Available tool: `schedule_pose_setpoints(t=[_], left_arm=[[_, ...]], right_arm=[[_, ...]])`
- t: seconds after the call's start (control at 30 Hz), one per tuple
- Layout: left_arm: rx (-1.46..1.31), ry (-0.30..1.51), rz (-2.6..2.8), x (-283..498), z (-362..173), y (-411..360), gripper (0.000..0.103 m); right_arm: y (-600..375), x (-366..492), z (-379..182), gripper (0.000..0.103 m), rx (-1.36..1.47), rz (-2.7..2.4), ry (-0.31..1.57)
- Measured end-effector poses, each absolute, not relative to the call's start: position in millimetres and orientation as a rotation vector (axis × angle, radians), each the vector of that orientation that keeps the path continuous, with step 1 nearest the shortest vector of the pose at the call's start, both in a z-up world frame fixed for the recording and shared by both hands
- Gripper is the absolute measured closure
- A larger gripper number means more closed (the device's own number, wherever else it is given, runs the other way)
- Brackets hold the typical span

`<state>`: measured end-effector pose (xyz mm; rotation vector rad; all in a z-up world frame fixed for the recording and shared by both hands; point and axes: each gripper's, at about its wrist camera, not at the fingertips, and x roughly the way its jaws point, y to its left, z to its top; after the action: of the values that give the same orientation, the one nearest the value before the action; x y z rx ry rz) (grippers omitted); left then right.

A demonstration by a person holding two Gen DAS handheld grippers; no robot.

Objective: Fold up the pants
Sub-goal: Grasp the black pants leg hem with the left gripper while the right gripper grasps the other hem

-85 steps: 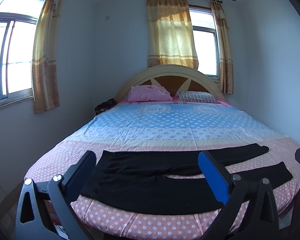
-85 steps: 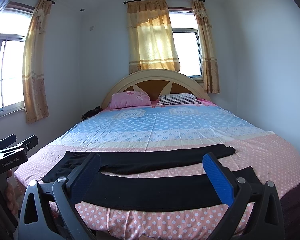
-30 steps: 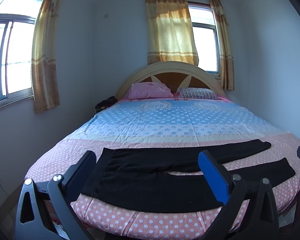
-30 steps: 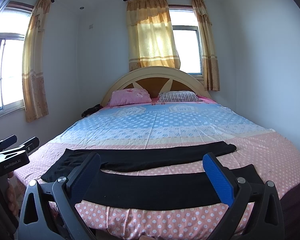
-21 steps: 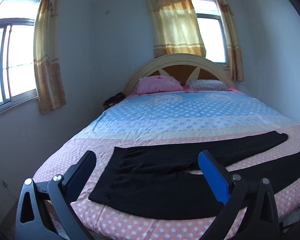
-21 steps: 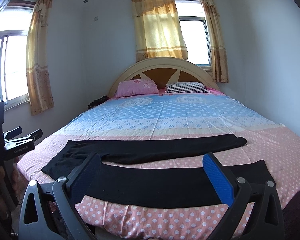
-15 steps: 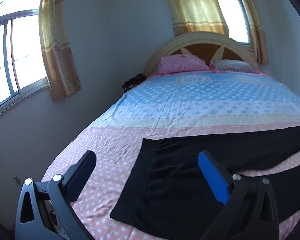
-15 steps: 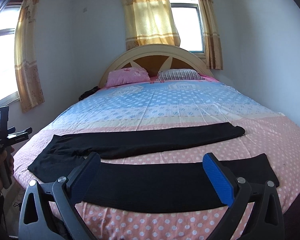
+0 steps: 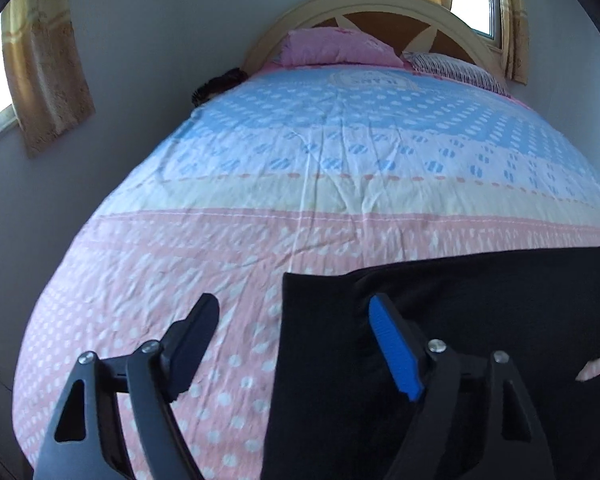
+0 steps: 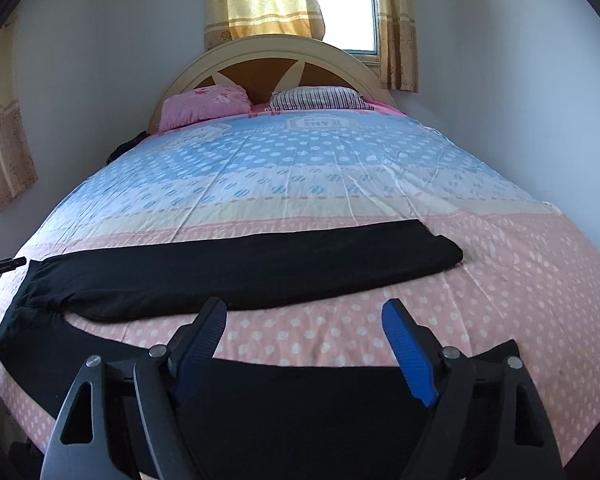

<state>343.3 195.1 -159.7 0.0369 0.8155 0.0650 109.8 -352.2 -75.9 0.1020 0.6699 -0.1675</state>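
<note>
While the wide bed (image 10: pixel 380 168) with its blue, cream and pink dotted cotton sheet fills both views, the long black fabric pants (image 10: pixel 260 268) lie flat across its near foot edge, waistband toward the left corner. The left gripper (image 9: pixel 294 312) straddles that waistband edge and the right gripper (image 10: pixel 304 316) hangs above the nearer leg. Both have just been closing yet stand parted, gripping nothing.
</note>
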Motion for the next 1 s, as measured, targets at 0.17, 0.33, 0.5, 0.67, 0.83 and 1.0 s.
schedule_pose_setpoints(t=[0.17, 0.33, 0.5, 0.67, 0.83, 1.0], left_arm=[[-0.001, 0.871, 0.046, 373, -180, 202, 0.035], [0.004, 0.913, 0.006, 381, -196, 202, 0.053], [-0.001, 0.920, -0.037, 386, -199, 204, 0.070], [-0.003, 0.921, -0.059, 387, -196, 209, 0.085], [0.037, 0.913, -0.067, 391, -195, 205, 0.089], [0.078, 0.915, -0.055, 394, -197, 200, 0.090]], right_arm=[[-375, 133, -77, 0.022, 0.118, -0.194, 0.678], [-392, 154, -78, 0.022, 0.125, -0.224, 0.696], [-423, 176, -79, 0.022, 0.172, -0.258, 0.720], [-471, 198, -90, 0.024, 0.299, -0.310, 0.778], [-519, 230, -111, 0.041, 0.346, -0.369, 0.881], [-555, 265, -126, 0.041, 0.339, -0.391, 0.937]])
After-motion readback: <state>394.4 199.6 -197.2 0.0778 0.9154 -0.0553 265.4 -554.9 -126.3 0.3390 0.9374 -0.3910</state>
